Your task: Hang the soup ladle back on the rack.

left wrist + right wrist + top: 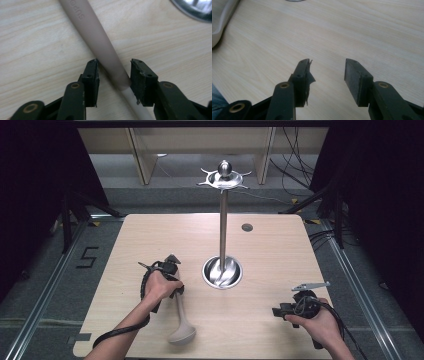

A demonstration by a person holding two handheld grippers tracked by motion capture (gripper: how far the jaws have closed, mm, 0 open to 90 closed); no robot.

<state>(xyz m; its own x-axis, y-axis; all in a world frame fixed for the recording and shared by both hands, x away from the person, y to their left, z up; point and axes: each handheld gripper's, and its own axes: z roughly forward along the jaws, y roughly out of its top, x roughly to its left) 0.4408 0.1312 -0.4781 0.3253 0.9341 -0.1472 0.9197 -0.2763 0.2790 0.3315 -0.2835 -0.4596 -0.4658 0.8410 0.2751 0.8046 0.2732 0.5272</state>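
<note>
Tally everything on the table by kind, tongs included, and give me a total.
Ladle, beige, lying on the table: 1
Metal hanging stand, upright on its round base: 1
Hand-held tongs: 2, the left tongs straddling the ladle's handle, the right tongs open over bare wood
Total: 4

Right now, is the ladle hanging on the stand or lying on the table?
Lying on the table. The ladle is flat on the wood beside the stand, its handle between the left gripper's open jaws.

Pale wood-grain table (280, 265), seemingly matt
</note>
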